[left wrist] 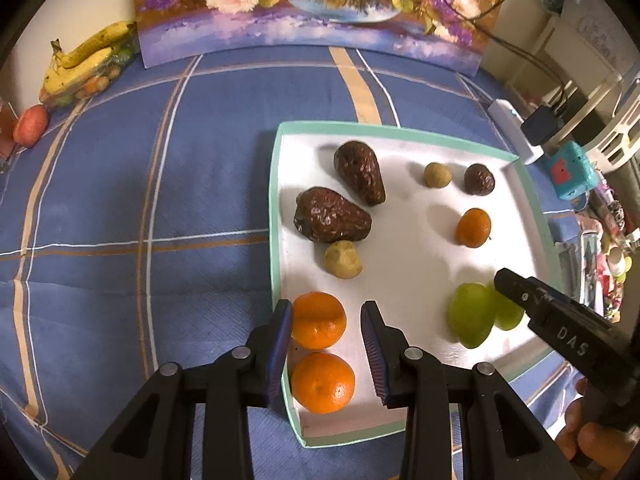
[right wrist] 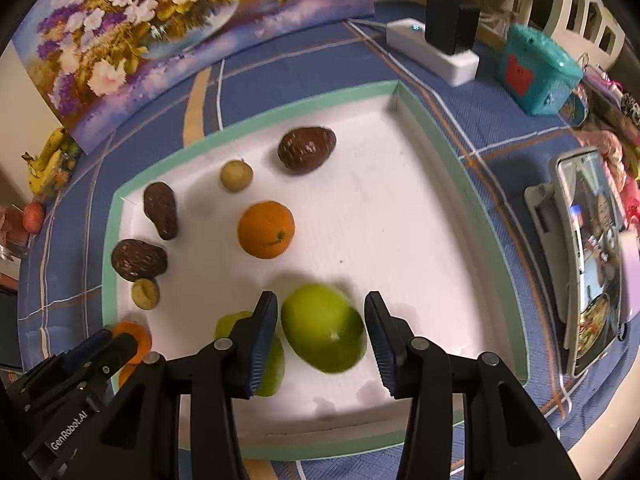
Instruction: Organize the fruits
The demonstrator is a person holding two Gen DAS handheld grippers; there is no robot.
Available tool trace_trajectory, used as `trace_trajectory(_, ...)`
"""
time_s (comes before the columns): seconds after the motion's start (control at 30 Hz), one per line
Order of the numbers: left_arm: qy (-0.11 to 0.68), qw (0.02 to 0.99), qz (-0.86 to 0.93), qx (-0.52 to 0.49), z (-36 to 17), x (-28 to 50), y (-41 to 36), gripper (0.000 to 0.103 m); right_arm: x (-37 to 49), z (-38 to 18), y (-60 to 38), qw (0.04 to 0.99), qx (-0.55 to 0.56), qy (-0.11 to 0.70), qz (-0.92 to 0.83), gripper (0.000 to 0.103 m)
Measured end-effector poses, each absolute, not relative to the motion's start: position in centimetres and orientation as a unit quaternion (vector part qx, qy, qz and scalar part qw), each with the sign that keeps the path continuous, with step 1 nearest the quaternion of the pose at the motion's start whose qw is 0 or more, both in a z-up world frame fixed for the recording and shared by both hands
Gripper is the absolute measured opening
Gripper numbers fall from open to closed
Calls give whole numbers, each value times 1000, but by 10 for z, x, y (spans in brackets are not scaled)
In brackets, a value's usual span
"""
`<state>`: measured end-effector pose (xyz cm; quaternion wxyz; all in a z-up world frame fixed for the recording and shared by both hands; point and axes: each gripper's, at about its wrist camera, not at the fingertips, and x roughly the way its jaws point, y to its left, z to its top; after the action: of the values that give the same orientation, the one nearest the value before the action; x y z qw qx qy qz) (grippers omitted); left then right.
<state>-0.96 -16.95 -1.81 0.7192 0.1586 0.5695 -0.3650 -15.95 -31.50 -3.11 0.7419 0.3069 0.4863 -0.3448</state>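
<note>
While both grippers hang over the mint-rimmed tray (left wrist: pixel 276 200), the left gripper (left wrist: pixel 326 346) gapes wide around two oranges (left wrist: pixel 319 320) at lower centre, gripping nothing. The right gripper (right wrist: pixel 322 340) is likewise spread wide — a blurred green fruit (right wrist: pixel 324 332) sits between its fingers, a second green fruit (right wrist: pixel 272 372) just left. Farther up: another orange (right wrist: pixel 266 229), three brown avocados (right wrist: pixel 307 149), small yellowish fruits (right wrist: pixel 236 175) — bananas (left wrist: pixel 86 56) upper left.

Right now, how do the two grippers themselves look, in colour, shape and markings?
Both are black plastic with silver round pivot pins. The left gripper and the right gripper each have two long fingers lined with blue ribbed pads. The side views show white lettering on each body: GenRobot.AI on the left one, letters like DAS on the right. A bare hand holds the right one.
</note>
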Motion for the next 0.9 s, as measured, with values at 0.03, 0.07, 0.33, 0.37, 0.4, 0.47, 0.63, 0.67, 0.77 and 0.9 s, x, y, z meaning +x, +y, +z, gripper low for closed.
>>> trace_trajectory(0.03, 568, 721, -365, 157, -16, -9, -168, 39, -160, -30, -314, 743, 304, 486, -345, 46)
trace_trajectory(0.07, 568, 722, -364, 155, -14, -9, -167, 39, -159, -28, -312, 744, 300, 486, -346, 46)
trace_trajectory(0.33, 559, 763, -298, 130, -3, 9, -128, 77, -153, -16, -288, 766, 276, 479, -328, 66)
trace_trajectory(0.37, 559, 767, -288, 130, -3, 13, -121, 78, -149, -17, -286, 768, 277, 477, -325, 73)
trace_trajectory(0.4, 559, 772, -273, 131, -4, 16, -113, 85, -149, -16, -283, 771, 278, 475, -321, 73)
trace_trajectory(0.47, 556, 779, -256, 133, -6, 19, -104, 97, -148, -17, -278, 773, 279, 475, -316, 74)
trace_trajectory(0.63, 547, 792, -234, 139, -8, 19, -85, 103, -146, -21, -261, 777, 271, 478, -307, 89)
trace_trajectory(0.67, 544, 794, -232, 140, -7, 18, -81, 103, -146, -21, -258, 779, 269, 477, -305, 90)
trace_trajectory(0.77, 540, 795, -236, 142, -3, 14, -73, 103, -146, -19, -247, 786, 259, 474, -300, 90)
trace_trajectory(0.9, 528, 801, -245, 138, 5, 6, -60, 103, -147, -15, -230, 797, 242, 472, -288, 90)
